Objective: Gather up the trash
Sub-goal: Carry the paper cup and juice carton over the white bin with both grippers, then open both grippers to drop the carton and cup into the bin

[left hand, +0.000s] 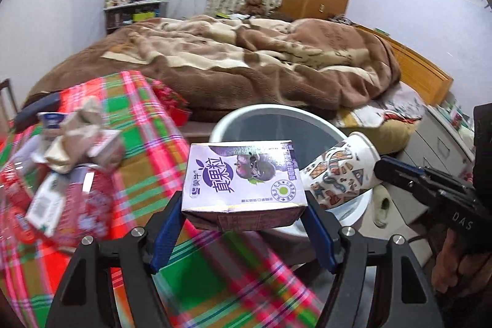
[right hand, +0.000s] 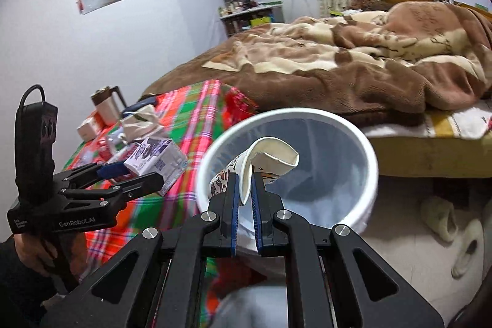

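1. Left gripper [left hand: 244,202]: we clamp the purple carton [left hand: 243,177] near the white bin [right hand: 366,149]
2. Right gripper [right hand: 244,189]: we pinch the crushed paper cup [right hand: 270,162] over the bin mouth
3. Next, we judge: release the cup, then bring the carton over

A: Your left wrist view looks forward along the left gripper [left hand: 244,223], close over the plaid tablecloth [left hand: 144,125], bin [left hand: 273,109] at 12 o'clock, bed [left hand: 233,57] beyond.

B: Your right wrist view sits close above that bin [right hand: 366,149], left gripper [right hand: 123,174] at 9 o'clock. Both views share bin, cloth, bed.
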The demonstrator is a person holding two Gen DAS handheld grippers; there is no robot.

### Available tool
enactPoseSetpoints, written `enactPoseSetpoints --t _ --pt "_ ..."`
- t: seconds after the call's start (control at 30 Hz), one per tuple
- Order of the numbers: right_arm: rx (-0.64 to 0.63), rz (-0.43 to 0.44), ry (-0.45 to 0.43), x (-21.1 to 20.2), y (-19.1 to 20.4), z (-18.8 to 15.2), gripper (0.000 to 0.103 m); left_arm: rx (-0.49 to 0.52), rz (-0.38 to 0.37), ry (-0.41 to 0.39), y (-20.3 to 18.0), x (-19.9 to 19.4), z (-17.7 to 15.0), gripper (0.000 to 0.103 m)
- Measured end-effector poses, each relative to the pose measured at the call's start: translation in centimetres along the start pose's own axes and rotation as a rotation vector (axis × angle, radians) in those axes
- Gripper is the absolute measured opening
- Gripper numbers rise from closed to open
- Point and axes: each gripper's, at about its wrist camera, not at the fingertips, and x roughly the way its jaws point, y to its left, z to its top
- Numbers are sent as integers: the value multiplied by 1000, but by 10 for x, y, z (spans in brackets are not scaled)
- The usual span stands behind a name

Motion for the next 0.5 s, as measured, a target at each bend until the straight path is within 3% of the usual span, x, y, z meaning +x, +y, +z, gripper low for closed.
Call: enactPoseSetpoints --t 0.5 --pt "59 -56 68 16 -31 -8 8 32 -79 71 -27 58 8 74"
